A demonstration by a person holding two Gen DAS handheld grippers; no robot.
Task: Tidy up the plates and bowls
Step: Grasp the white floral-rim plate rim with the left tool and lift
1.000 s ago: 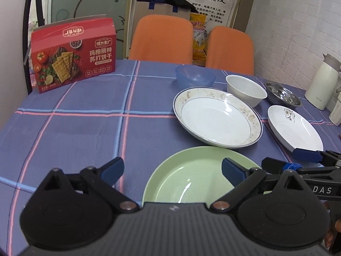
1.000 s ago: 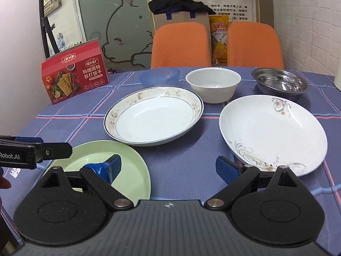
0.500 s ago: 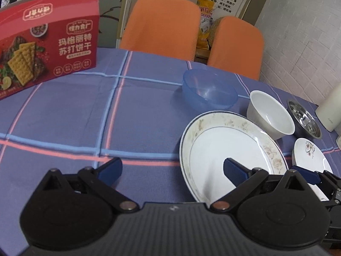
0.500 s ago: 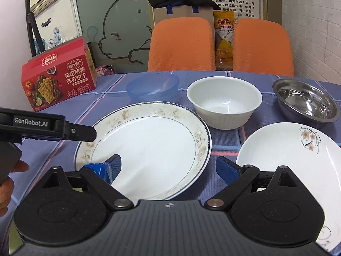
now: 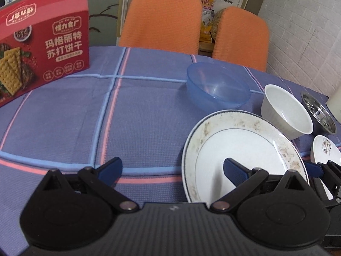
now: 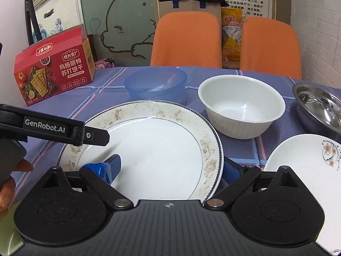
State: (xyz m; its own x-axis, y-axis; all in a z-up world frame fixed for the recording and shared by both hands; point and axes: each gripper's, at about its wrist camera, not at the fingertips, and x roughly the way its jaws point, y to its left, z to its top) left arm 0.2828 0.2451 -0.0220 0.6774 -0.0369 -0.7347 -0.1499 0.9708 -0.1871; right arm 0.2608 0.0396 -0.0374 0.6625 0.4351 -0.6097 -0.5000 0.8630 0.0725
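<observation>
Left gripper (image 5: 172, 168): fingers spread wide, holding nothing; left finger over the cloth, right finger over the left part of the rimmed plate.
Right gripper (image 6: 170, 168): fingers spread wide, holding nothing; left finger over the rimmed plate's well, right finger partly hidden behind its right rim.
Rimmed plate (image 6: 162, 147): white, blue-lined, faded floral rim; lies flat on the tablecloth, nearest both grippers.
Blue bowl (image 6: 155, 83): translucent plastic, upright, just behind the rimmed plate.
White bowl (image 6: 240, 104): upright, empty, right of the blue bowl, close to the rimmed plate's far right edge.
Steel bowl (image 6: 317, 104): upright, right of the white bowl, at the frame edge.
Flower plate (image 6: 302, 170): white with a floral sprig, right of the rimmed plate, apart from it.
Tablecloth (image 5: 138, 111): purple with blue and pink stripes.
Cracker box (image 5: 40, 44): red, standing at the far left of the table.
Chairs (image 6: 185, 40): two orange backs beyond the table.
Hand (image 6: 8, 183): fingertips showing at the left edge, by the left gripper's body.
</observation>
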